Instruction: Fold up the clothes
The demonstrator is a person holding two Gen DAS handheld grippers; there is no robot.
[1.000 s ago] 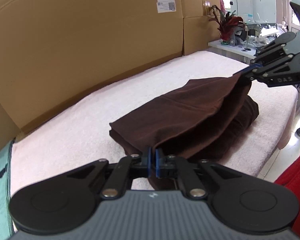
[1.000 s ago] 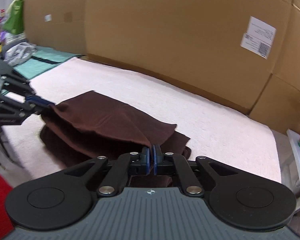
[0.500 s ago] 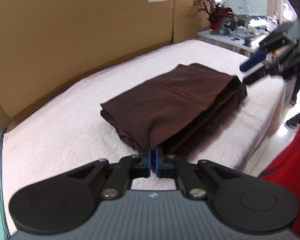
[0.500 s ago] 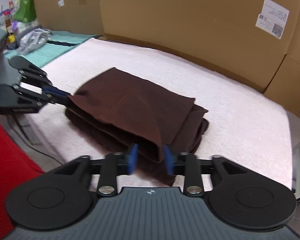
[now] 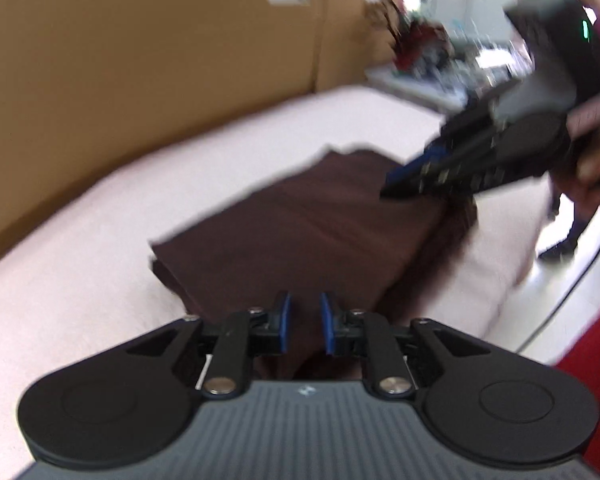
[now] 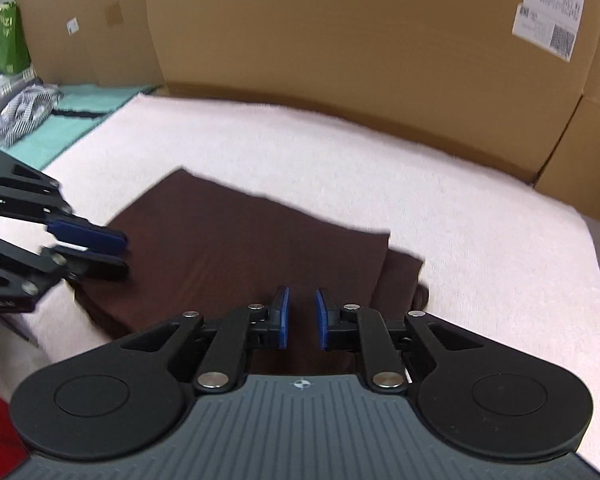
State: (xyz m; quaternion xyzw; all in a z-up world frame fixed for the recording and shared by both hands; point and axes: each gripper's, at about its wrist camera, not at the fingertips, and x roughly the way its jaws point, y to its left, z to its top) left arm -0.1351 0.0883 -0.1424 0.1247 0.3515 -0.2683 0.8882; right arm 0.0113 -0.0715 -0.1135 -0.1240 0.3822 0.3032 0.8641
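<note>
A folded brown garment [image 5: 312, 224] lies flat on a pale pink towel-covered surface [image 5: 100, 248] backed by cardboard panels [image 5: 140, 60]. In the foreground, the left gripper [image 5: 303, 322] hovers at the garment's near edge, its blue-padded jaws opening with a gap between them and no cloth pinched. At right, the right gripper [image 5: 396, 184], blurred, points at the garment's far end. A cluttered table [image 5: 428, 76] stands beyond.

Cardboard boxes [image 6: 340, 48] with a label [image 6: 548, 14] back the pink towel [image 6: 480, 216]; teal cloth [image 6: 60, 124] lies beyond.
</note>
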